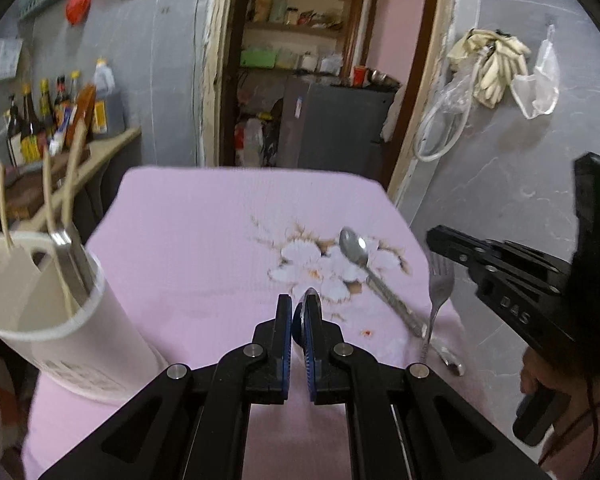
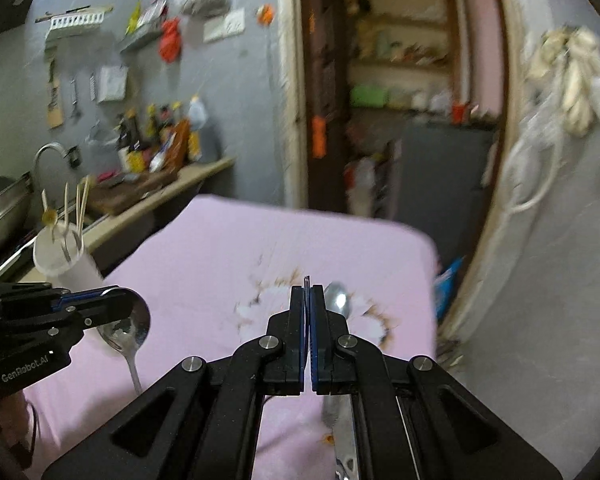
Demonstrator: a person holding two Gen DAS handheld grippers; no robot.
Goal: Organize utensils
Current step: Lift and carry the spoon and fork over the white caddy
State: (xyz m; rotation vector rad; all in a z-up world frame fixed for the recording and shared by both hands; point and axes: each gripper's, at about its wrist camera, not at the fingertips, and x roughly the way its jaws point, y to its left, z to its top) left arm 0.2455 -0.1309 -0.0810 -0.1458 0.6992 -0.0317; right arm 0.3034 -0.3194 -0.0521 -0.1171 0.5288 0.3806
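Observation:
My left gripper (image 1: pixel 298 300) is shut on a steel spoon (image 1: pixel 310 298), held off the table; the right wrist view shows its bowl (image 2: pixel 138 322) at that gripper's (image 2: pixel 116 296) tips with the handle hanging down. Raised at the table's right edge, my right gripper (image 2: pixel 307 290) is shut on a fork (image 1: pixel 438 284), which dangles from its tips (image 1: pixel 434 240); only a thin metal edge shows between its pads. A second spoon (image 1: pixel 354 250) lies on the pink flowered cloth (image 1: pixel 204 240). At the left stands a white utensil holder (image 1: pixel 60 320) with chopsticks and a metal utensil.
A counter (image 1: pixel 108 148) with sauce bottles runs along the left, behind the holder. Past the table's far edge is a doorway (image 1: pixel 300 80) with shelves. The grey wall (image 1: pixel 520 184) hugs the table's right side, with gloves and bags hanging. A hand (image 1: pixel 540 376) grips the right tool.

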